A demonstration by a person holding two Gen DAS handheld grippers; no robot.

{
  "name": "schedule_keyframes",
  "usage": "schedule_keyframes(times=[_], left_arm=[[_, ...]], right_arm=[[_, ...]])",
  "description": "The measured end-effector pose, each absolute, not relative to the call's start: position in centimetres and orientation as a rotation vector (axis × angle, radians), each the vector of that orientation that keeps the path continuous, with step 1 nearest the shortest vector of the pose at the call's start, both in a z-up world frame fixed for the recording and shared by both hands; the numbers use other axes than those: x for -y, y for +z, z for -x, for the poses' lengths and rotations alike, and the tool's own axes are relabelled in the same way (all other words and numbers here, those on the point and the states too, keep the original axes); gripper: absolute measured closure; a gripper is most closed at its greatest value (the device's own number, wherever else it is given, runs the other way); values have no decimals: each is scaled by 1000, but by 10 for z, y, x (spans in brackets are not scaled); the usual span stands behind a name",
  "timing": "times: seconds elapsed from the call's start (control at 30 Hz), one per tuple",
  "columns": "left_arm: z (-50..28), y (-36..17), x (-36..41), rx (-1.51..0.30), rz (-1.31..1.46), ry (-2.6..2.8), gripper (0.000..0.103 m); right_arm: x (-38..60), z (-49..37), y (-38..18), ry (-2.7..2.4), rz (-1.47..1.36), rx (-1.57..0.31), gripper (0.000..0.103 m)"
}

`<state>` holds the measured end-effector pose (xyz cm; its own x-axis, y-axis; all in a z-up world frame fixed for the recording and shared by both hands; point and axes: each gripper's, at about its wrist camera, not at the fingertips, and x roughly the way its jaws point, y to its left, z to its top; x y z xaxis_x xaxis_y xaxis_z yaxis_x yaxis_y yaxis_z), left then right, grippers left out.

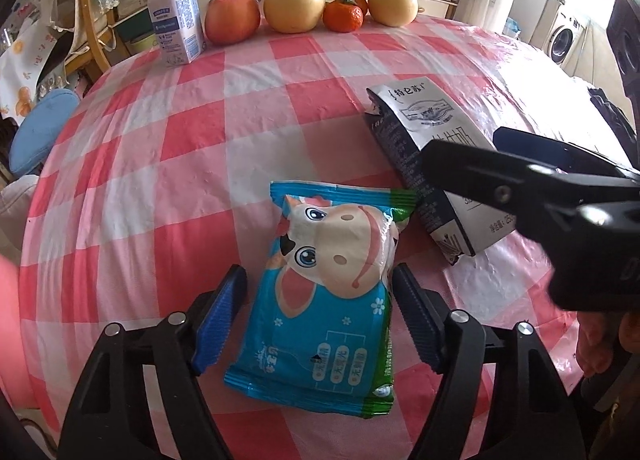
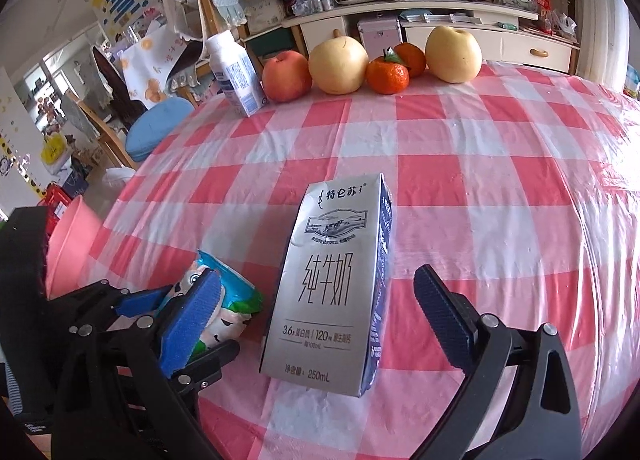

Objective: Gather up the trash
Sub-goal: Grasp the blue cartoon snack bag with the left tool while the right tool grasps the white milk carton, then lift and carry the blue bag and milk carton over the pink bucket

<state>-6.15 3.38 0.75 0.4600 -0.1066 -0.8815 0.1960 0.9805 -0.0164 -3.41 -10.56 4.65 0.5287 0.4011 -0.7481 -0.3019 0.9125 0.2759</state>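
Trash lies on the checked pink-and-white counter [image 1: 168,164]: a blue wet-wipe packet [image 1: 324,300] printed with a cartoon cow, lying flat, and just beside it a silver milk carton [image 2: 332,292], also on its side. In the left wrist view the left gripper [image 1: 318,316] straddles the packet, its blue pads close on either side with a thin gap at each, so nothing is pressed yet. The right gripper [image 2: 320,324] stands wide around the carton, both fingers well clear of it. From the left camera the carton's lower half is covered by the right gripper's black body, and its print is only partly readable; the right camera shows its whole front face. Conversely, the packet shows only as a crumpled end behind the left gripper in the right wrist view. Along the far edge stand a white bottle [image 1: 176,20], an apple [image 1: 232,18], two pears [image 1: 294,6], and two tangerines [image 1: 343,15]. Only the right wrist view shows a pink basin [image 2: 72,244] past the counter's left edge; its contents cannot be made out.
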Motion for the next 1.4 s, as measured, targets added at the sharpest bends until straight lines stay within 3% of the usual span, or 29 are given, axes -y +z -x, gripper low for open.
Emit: schedule_keyframes(times=[0.17,0.27,0.53,1.4], left_arm=[[61,9,-32,-1061,-97,-198,41],[61,9,-33,-1059,-97,-198,44],[61,11,-40,-1060,-60,-205,51],[71,25,-64,-1022,2,-198,57]], right_arm=[[103,31,42,410,-106,-933,8],[102,29,39,405,-104,-941,23],[98,24,31,379,-77,-963,35],[99,33,33,375,-54,-909,39]])
